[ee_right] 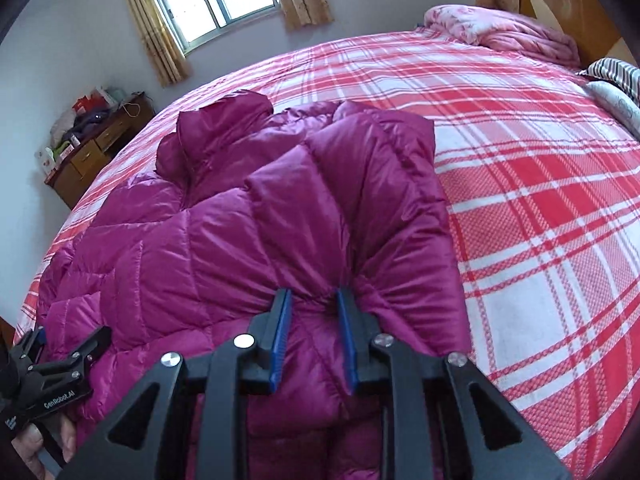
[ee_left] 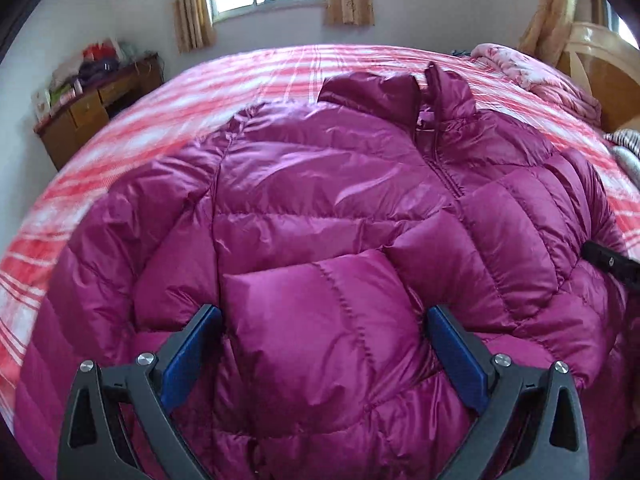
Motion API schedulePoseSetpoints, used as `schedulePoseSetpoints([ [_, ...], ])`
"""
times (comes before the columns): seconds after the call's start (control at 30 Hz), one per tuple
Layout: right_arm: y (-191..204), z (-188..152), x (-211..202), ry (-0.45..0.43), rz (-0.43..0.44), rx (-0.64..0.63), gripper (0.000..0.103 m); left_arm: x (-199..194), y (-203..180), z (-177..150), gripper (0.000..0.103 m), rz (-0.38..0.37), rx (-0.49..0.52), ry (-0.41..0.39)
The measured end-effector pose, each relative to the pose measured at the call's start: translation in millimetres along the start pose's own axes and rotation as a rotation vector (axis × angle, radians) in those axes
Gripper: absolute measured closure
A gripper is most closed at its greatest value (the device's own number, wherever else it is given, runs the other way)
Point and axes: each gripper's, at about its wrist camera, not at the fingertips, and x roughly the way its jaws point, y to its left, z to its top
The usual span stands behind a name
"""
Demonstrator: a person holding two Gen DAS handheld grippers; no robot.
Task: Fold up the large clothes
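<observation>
My view: magenta puffer jacket spread on plaid bed. My right claw pinching jacket's folded edge; left claw wide open, straddling puffy panel, no grip.

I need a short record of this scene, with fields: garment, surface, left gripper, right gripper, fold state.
garment: magenta puffer jacket, zipped front facing up
surface: bed with red plaid sheet
left gripper: jaws wide open, a puffy sleeve fold between them, not pinched
right gripper: jaws narrow, pinching bunched jacket fabric
fold state: right side already laid over the body
</observation>
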Motion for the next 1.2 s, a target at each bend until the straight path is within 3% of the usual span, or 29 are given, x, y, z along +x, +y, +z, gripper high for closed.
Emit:
schedulePoseSetpoints([
  [0.2, 12, 2, -13, -0.024, -0.084, -0.043, 0.077, -1, -4, -3, 0.001, 0.016, 0.013, 0.005],
  [0.33, 19, 16, -37, -0.142, -0.053, -0.012, 0.049, -2, -5, -5, 0.001, 0.024, 0.016, 0.0],
  [0.37, 22, 22, -37, -0.152, -0.065, -0.025, 0.046, -2, -5, -5, 0.001, 0.024, 0.016, -0.002],
  [0.53, 24, 50, -7, -0.113, -0.112, -0.035, 0.046, -1, -5, -5, 0.001, 0.017, 0.01, -0.008],
  [0.87, 8, 46, 29, 0.005, -0.158, -0.024, 0.045, -1, -4, -7, 0.001, 0.016, 0.011, -0.011],
  [1.0, 19, 40, 15, -0.011, -0.19, -0.054, 0.046, -2, -4, -7, 0.001, 0.015, 0.011, -0.012],
  [1.2, 54, 3, -35, -0.038, -0.071, -0.104, 0.042, -1, -4, -7, 0.001, 0.015, 0.011, -0.014],
])
